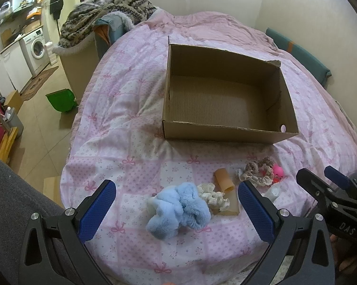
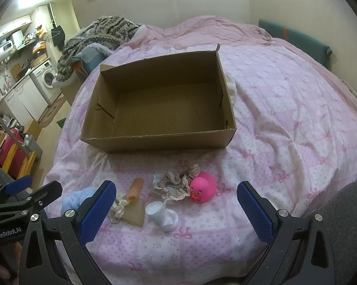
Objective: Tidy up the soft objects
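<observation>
An open, empty cardboard box (image 1: 228,128) (image 2: 154,140) sits on the pink bed. In front of it lie a fluffy blue scrunchie (image 1: 178,210) (image 2: 74,199), a cream scrunchie (image 1: 211,193) (image 2: 118,207), a tan tube (image 1: 223,181) (image 2: 135,188) on a brown pouch, a beige lace scrunchie (image 1: 256,169) (image 2: 176,184), a pink rubber duck (image 2: 203,187) (image 1: 278,172) and a white sock (image 2: 162,215). My left gripper (image 1: 176,204) is open just above the blue scrunchie. My right gripper (image 2: 176,204) is open above the sock and duck, empty.
The pink quilt (image 2: 285,109) covers the bed. A patterned blanket (image 1: 112,7) is heaped at the far left corner. A teal cushion (image 2: 294,38) lies along the right wall. The bed's left edge drops to a floor with a green bin (image 1: 61,99).
</observation>
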Demonstrator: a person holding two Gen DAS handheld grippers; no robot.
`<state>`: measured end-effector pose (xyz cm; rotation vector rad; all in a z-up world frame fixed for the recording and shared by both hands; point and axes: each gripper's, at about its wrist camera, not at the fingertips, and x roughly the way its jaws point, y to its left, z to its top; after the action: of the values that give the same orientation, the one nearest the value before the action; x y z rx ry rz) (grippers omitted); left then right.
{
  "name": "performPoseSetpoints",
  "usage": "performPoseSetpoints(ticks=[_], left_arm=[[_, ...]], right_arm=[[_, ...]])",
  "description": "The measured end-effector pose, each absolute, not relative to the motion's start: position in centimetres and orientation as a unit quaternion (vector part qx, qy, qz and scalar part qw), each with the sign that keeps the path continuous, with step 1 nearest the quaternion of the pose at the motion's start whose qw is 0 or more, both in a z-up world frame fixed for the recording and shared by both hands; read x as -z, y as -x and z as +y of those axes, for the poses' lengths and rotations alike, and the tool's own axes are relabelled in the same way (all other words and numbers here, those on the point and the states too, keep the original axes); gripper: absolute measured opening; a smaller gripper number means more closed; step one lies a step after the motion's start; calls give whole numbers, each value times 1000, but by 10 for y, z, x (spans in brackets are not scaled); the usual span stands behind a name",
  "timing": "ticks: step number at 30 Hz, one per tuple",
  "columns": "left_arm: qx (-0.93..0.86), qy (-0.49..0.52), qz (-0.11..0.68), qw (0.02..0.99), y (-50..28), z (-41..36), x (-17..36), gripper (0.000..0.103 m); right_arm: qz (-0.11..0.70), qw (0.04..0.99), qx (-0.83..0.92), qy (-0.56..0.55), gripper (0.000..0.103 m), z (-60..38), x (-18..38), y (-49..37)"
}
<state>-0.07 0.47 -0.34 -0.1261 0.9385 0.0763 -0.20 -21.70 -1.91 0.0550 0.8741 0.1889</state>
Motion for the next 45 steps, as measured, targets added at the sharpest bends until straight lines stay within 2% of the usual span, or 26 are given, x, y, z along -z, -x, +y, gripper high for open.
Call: performPoseSetpoints(ticks=[34, 45], left_arm=[[-39, 67, 471, 879, -4, 4, 7, 103], [-73, 165, 581, 794, -52, 53, 34, 103]], right_arm=[[436, 894, -95, -39, 103, -219, 22, 0], [562, 795, -128, -188, 103, -256, 42, -41]])
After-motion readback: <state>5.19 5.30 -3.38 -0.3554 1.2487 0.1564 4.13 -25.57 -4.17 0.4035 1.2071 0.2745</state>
